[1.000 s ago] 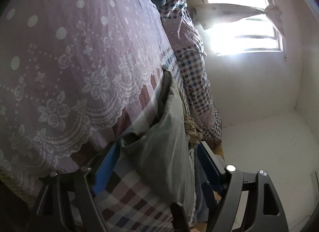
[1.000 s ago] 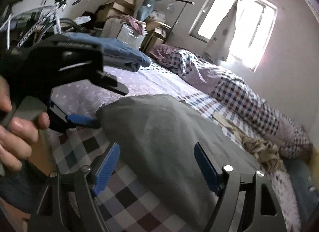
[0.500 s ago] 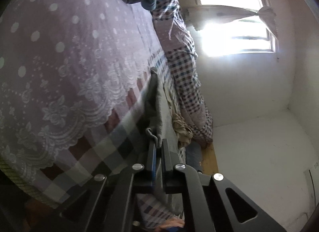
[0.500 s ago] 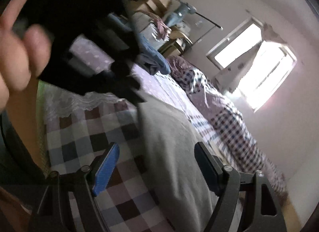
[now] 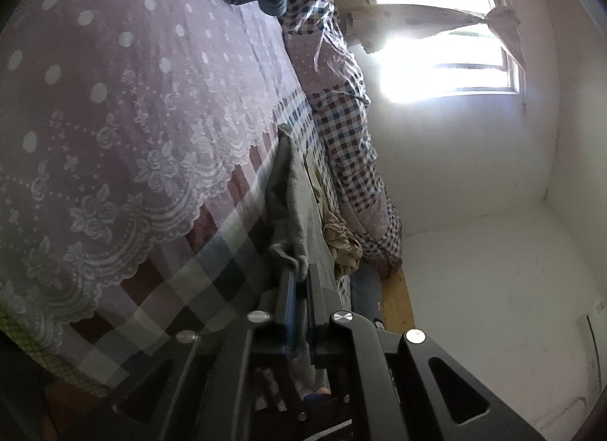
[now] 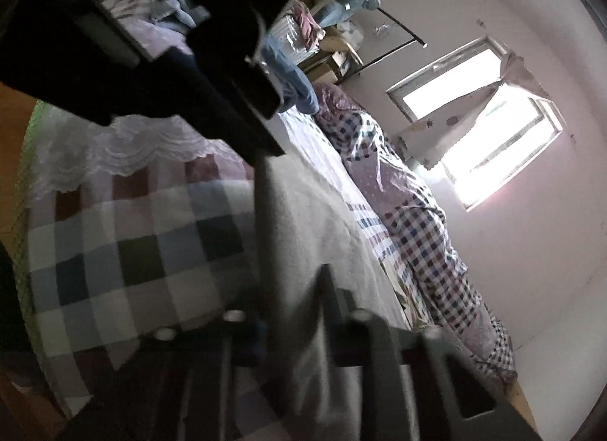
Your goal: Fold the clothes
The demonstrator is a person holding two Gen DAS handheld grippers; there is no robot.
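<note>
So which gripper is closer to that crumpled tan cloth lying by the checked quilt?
Hard to call. The left gripper pinches the grey garment right beside the tan cloth; the right gripper grips the same garment, the cloth unseen there.

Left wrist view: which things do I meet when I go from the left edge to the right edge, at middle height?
Lace bedspread → grey garment → beige crumpled cloth → checked quilt → white wall.
</note>
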